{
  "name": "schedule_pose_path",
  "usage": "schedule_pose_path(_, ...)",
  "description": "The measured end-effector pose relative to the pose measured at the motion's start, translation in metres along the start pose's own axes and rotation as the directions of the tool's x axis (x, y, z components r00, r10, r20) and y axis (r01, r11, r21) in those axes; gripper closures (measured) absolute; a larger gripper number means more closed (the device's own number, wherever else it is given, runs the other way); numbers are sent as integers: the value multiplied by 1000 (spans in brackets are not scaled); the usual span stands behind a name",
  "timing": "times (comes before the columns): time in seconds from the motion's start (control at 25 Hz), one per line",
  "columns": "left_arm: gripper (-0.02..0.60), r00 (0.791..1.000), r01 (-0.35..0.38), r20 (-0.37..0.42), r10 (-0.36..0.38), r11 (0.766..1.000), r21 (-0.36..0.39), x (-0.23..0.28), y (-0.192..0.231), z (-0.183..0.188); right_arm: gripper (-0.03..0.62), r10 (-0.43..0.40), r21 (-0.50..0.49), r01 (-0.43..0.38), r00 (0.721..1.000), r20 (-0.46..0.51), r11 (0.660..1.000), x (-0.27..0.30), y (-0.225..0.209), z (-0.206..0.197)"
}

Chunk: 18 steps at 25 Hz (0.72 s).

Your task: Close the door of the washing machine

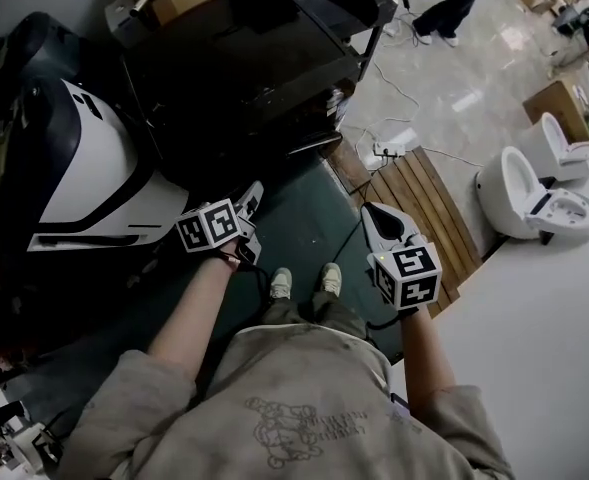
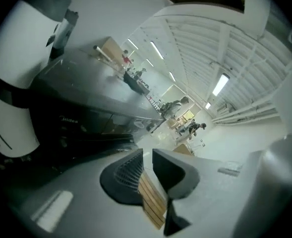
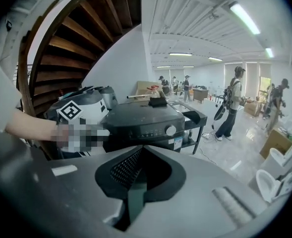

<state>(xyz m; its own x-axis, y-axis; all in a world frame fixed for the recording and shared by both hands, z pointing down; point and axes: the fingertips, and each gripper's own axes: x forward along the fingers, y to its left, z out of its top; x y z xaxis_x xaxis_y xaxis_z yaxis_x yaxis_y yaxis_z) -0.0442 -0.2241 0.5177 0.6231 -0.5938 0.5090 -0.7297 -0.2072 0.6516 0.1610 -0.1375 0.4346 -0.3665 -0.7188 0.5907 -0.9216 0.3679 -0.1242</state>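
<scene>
- I see a pale, glossy tile floor (image 1: 474, 78) running through a large open hall.
- Underfoot lies a dark green mat (image 1: 309, 223), with a slatted wooden deck (image 1: 419, 203) just beside it.
- A white toilet (image 1: 529, 193) stands past the deck, with a second toilet (image 1: 564, 146) and a box (image 1: 559, 103) near it.
- A wooden stair (image 3: 71, 33) curves overhead against a white wall (image 3: 121, 63).
- The beamed white ceiling (image 3: 185, 14) carries lit strip lights (image 3: 245, 16).
- People (image 3: 232, 100) stand far off.

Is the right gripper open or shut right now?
Shut. In its own view, the right gripper has its jaw tips meeting with no gap, and nothing sits between them.
</scene>
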Motion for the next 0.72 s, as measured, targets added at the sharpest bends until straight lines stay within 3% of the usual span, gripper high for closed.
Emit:
schedule_pose_path(0.16,538,999,-4,38,-3,983,182,-25,-33,16,565,-13,-21,14,998,62,1000,-25,3,24)
schedule_pose_path(0.28,542,1000,-8,29,-1,942,335,-41,-59,21,565,-19,-39,23,995,101,999,-43,5,37)
schedule_pose_path(0.4,562,996,-64,88,26,880,471,-64,-84,42,565,-12,-83,22,992,125,996,-63,12,52)
schedule_pose_path(0.52,581,988,-89,154,4,831,549,-85,-111,65,565,3,-130,19,986,167,991,-85,22,71)
schedule_pose_path(0.72,581,975,-159,220,-4,682,714,-110,-147,84,565,18,-168,25,968,251,985,-115,31,99)
